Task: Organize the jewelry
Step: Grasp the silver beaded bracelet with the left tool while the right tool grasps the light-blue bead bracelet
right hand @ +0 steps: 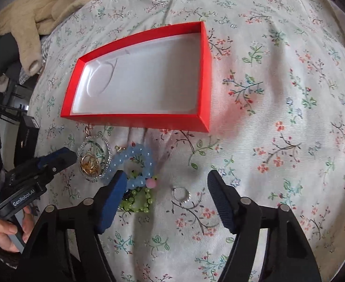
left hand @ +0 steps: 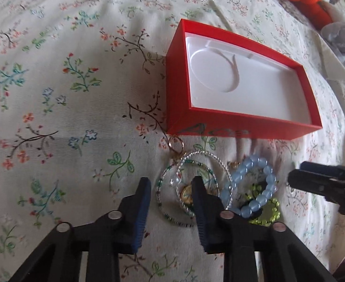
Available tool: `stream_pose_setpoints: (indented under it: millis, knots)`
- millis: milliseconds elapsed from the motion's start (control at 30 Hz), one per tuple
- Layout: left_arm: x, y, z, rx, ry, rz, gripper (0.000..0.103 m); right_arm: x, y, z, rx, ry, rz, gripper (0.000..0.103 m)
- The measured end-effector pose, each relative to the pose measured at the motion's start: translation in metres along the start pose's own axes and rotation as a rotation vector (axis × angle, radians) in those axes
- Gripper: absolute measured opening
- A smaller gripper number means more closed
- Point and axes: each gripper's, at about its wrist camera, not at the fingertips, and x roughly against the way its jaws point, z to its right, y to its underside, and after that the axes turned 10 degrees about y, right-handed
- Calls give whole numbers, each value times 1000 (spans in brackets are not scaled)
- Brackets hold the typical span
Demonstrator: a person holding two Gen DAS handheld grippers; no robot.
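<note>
Where left gripper (left hand: pixel 171 183) covers bangles (left hand: pixel 191 183), clasp indistinct

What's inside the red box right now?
The red box holds only its white insert, with a round recess at one end. No jewelry inside. Anything beneath the insert is covered.

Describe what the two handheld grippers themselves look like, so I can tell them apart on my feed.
Both look alike: black plastic frames with silver round bolts and ribbed blue pads. The left gripper carries white "GenRobot.AI" lettering on its body, seen from the right wrist. The right gripper shows no marking. A bare hand grips the left one.
</note>
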Motion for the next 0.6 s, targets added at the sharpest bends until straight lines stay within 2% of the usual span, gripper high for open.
stream_pose_setpoints:
  millis: [67,133,300,333,400,600]
  knots:
    - [-6,-4,-1,16,26,-9,18,-9,-5,-1,-16,-44,-22,52]
    - [-10,-6,3,16,36,-13,16,-17,-9,-5,-19,-67,-38,45]
    - [-25,-9,6,28,8,-36,5,-22,-13,-15,5,-29,-22,35]
    - [-25,-10,7,30,5,-37,4,-23,-13,-16,12,-19,-18,33]
    - [-27,-10,11,31,0,-31,2,-23,-13,-19,37,5,-10,22]
    - [-27,-13,24,17,-1,-18,1,-27,-11,-23,58,-7,-23,12]
